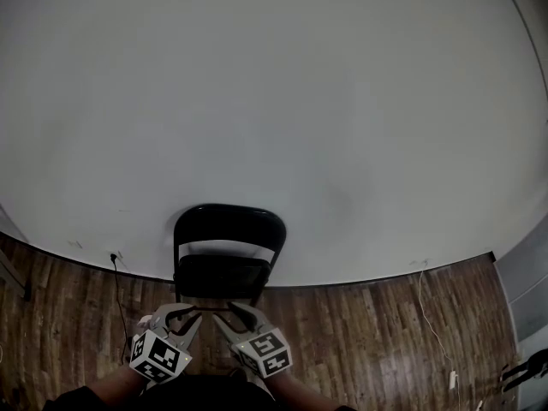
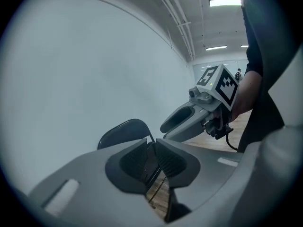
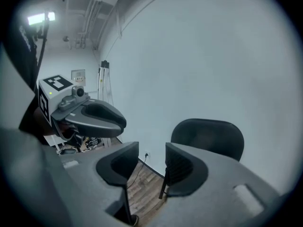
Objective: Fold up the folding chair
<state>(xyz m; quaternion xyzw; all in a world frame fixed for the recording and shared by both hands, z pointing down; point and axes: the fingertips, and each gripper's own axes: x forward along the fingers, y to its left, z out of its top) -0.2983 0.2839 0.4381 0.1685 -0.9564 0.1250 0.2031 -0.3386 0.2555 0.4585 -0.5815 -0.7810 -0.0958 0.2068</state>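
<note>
I see the black folding chair [image 1: 227, 251] against the far wall. My left gripper [image 2: 151, 148] shows a narrow gap and holds nothing; my right gripper [image 3: 151, 157] stands wider apart and holds nothing.

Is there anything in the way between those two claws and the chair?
Nothing visible. The chair stands by the wall with only wood floor before it. The left claw and right claw hang just short of it, both empty.
</note>
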